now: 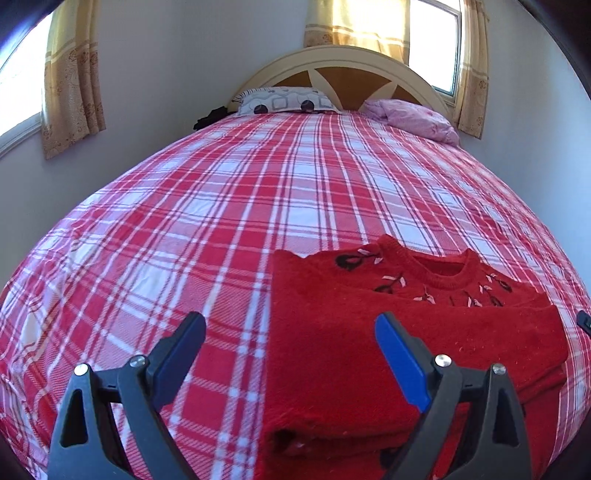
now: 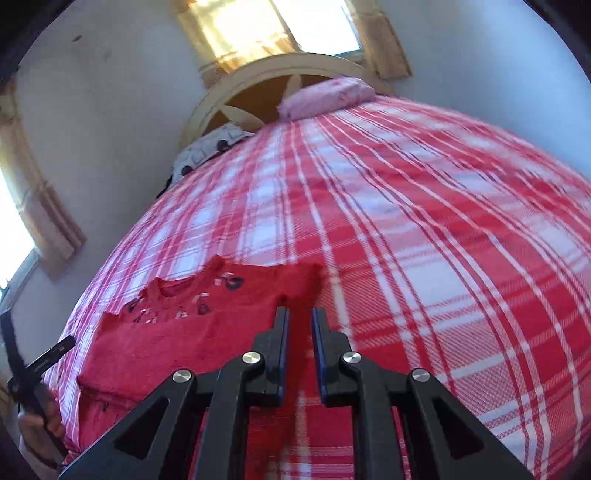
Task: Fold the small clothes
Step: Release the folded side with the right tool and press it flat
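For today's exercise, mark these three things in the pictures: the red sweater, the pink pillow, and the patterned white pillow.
red sweater (image 1: 369, 354): left wrist view, on the plain folded body below the neckline.
pink pillow (image 1: 413, 116): left wrist view, middle of its top face.
patterned white pillow (image 1: 284, 99): left wrist view, middle of its front face.

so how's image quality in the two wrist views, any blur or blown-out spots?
Left wrist: sharp; windows blown out, heavy fisheye bulge on the bed, sweater crisp. Right wrist: motion blur on the plaid at right, window overexposed, horizon tilted; sweater soft.
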Demonstrator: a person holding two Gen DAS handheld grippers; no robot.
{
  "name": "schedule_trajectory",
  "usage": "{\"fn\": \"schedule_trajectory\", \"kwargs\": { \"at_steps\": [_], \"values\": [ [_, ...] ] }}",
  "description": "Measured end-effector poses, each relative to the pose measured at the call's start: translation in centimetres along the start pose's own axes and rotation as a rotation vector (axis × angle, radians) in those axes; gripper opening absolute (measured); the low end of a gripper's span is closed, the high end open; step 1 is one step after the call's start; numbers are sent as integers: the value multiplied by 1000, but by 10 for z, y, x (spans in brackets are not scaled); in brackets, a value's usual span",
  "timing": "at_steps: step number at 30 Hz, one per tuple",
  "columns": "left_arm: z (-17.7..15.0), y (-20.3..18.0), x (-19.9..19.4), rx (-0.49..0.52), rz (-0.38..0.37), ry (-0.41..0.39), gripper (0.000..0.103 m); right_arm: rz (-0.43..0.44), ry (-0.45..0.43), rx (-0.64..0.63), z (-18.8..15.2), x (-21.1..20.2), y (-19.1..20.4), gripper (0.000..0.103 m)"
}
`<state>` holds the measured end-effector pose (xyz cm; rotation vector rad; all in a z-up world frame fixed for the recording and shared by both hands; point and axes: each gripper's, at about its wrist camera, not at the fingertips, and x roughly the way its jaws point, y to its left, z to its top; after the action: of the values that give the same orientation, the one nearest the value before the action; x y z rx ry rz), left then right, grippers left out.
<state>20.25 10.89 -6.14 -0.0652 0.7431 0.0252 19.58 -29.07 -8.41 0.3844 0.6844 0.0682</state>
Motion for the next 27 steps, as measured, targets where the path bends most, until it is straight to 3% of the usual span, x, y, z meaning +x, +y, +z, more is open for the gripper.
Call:
{"fn": "schedule_trajectory", "kwargs": {
  "at_steps": [4, 8, 10, 14, 21, 24, 27],
  "values": [
    [6, -11, 24, -9, 19, 39, 95, 42, 70, -161, 1, 24, 40, 12],
    [1, 1, 57, -32, 161, 112, 95, -10, 188, -132, -11, 73, 35, 13],
    [-4, 14, 69, -69, 179, 160, 97, 17, 156, -73, -14, 73, 27, 13],
    [-6, 39, 75, -174, 119, 175, 102, 60, 148, -15, -13, 76, 16, 13],
    [28, 59, 76, -215, 166, 182, 99, 24, 151, -83, -8, 76, 30, 13],
    [38, 50, 61, -193, 144, 117, 99, 26, 114, -90, -7, 63, 34, 12],
    [39, 34, 70, -111, 154, 128, 99, 17, 92, -111, -7, 57, 37, 13]
  ]
}}
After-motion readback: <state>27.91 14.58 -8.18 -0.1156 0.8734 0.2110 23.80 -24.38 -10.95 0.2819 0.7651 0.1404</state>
